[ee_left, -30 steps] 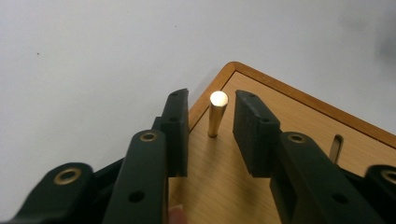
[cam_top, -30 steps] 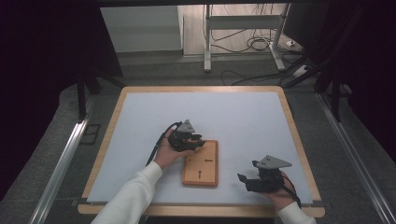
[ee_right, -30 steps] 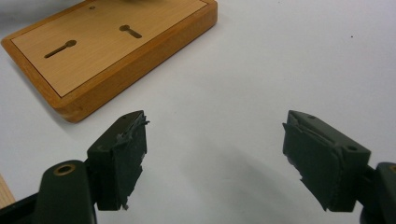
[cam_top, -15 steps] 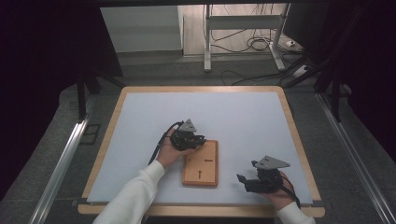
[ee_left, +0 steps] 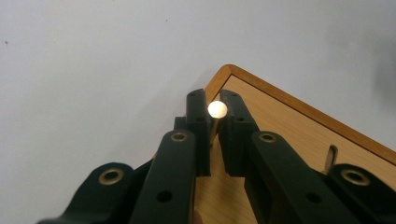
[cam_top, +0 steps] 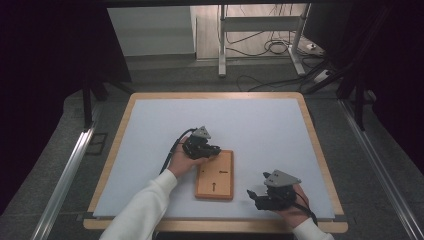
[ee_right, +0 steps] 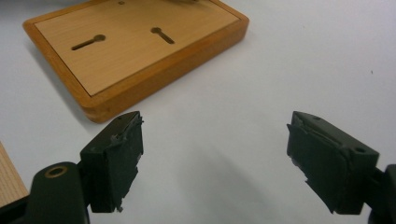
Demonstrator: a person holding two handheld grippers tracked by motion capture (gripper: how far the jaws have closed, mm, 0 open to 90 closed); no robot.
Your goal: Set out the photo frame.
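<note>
bench (cam_top: 150, 125): wood rim, pale mat | 12 o'clock: metal stand legs (cam_top: 222, 55), floor cables (cam_top: 270, 47) | 9 o'clock: aluminium rail (cam_top: 65, 175)

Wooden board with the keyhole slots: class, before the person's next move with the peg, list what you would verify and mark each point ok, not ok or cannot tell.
1. Left tongs shut on the peg: ok, its round pale end shows between the jaws.
2. Peg over the wooden board: ok, it sits near the board's corner in the left gripper view.
3. Peg lined up with a keyhole slot: cannot tell.
4. Right tongs open and holding nothing: ok.
5. Right tongs away from the board: ok, they rest beside it over the white mat.
6. Board flat on the mat: ok.
</note>
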